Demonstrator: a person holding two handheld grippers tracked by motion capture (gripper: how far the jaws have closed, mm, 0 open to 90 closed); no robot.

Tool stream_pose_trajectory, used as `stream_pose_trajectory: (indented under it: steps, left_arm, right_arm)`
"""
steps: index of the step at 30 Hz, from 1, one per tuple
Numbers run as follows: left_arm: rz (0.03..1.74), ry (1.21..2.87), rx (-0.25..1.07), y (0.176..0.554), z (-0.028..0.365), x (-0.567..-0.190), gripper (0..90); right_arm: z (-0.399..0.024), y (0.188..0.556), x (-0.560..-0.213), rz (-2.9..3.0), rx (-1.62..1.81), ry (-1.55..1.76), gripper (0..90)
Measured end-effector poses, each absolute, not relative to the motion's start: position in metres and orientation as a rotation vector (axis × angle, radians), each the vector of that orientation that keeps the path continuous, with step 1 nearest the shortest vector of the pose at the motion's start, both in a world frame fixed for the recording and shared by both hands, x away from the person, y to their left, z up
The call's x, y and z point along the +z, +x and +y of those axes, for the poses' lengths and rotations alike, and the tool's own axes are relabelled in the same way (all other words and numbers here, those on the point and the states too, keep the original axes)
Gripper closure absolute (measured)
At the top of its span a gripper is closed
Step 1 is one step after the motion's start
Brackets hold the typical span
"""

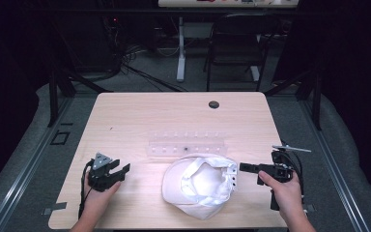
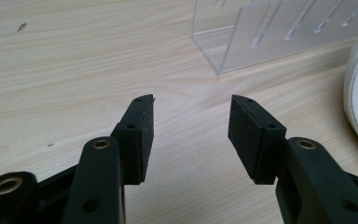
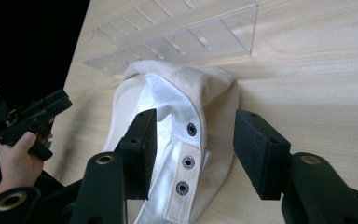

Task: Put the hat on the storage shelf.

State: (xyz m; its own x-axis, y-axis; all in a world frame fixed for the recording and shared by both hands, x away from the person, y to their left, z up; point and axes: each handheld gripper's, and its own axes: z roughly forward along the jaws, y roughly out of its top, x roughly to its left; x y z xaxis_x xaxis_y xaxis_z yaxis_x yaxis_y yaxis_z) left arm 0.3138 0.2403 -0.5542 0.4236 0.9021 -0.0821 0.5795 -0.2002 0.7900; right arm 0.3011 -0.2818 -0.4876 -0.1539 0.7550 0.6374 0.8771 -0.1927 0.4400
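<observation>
A cap lies upside down on the table, near the near edge and a little right of the middle. Just behind it, toward the far edge, a clear rack lies lengthwise, parallel to the near edge; its near side sits just beside the cap's far rim. A round hole sits in the tabletop near the far edge, right of centre. The left gripper hovers over the near left part of the table, well left of the cap. The right gripper is near the right edge, pointing at the cap's strap side, just beside it.
</observation>
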Motion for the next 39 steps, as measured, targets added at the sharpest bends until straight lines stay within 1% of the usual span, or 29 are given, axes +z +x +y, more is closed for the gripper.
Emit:
stream_pose_trajectory:
  steps: [12,28,36,39]
  left_arm:
    - [1.261,1.9,0.524,0.314,0.239,-0.555,50.5]
    - [1.26,1.901,0.522,0.314,0.238,-0.556,50.4]
    - [1.26,1.903,0.52,0.314,0.238,-0.556,50.4]
    - [1.26,1.903,0.52,0.314,0.238,-0.556,50.4]
  right_arm:
    - [-0.271,0.311,-0.484,-1.959,-1.174,-1.934,46.9]
    - [-0.252,0.317,-0.509,-1.948,-1.067,-1.862,45.5]
    - [-0.242,0.321,-0.529,-1.909,-1.034,-1.835,45.5]
    - [-0.238,0.322,-0.529,-1.909,-1.032,-1.821,45.5]
